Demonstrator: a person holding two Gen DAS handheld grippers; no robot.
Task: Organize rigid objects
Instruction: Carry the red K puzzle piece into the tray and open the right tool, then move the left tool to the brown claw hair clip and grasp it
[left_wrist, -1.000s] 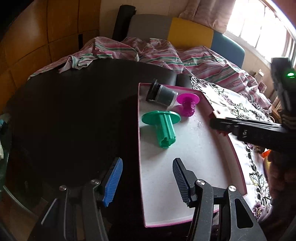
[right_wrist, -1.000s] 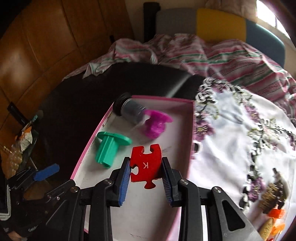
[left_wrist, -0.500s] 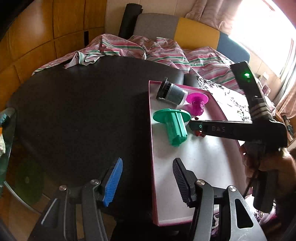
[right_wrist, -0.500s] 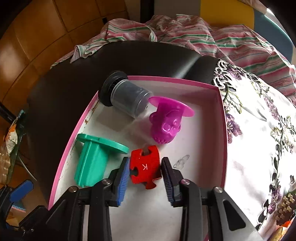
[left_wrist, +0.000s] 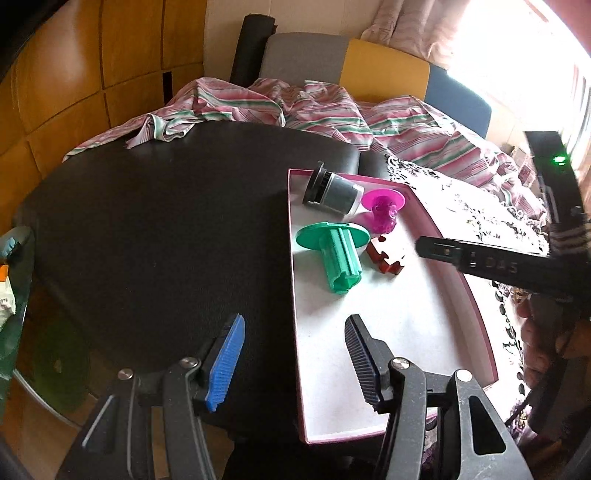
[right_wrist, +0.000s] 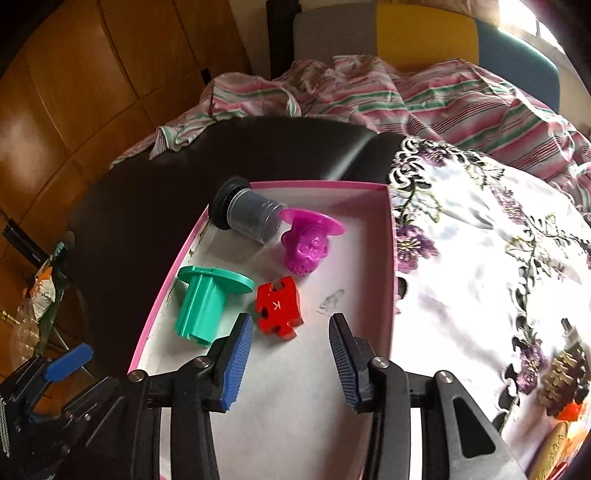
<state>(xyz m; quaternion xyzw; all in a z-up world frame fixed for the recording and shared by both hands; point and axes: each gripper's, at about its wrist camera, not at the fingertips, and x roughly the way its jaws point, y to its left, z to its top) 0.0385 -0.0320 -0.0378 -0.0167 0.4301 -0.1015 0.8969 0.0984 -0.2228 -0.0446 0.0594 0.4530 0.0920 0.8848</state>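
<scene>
A pink-rimmed white tray (right_wrist: 391, 258) (left_wrist: 476, 310) lies on the dark table. In it lie a red puzzle piece marked K (right_wrist: 277, 310) (left_wrist: 384, 256), a green flanged plug (right_wrist: 207, 301) (left_wrist: 338, 254), a magenta flanged piece (right_wrist: 308, 243) (left_wrist: 384, 210) and a dark grey cylinder (right_wrist: 247, 216) (left_wrist: 332, 188). My right gripper (right_wrist: 291, 363) is open and empty, just short of the red piece. My left gripper (left_wrist: 293, 363) is open and empty over the tray's near left edge.
A dark round table (left_wrist: 147, 221) spreads to the left. A floral cloth (right_wrist: 480, 258) lies right of the tray, with small objects (right_wrist: 561, 384) at its near right. Striped bedding (right_wrist: 406, 96) lies behind. The right gripper's body (left_wrist: 498, 262) reaches over the tray.
My right gripper lowered the red puzzle piece into the tray, opened, let it go and drew back. The piece now lies beside the green plug. My left gripper stayed open.
</scene>
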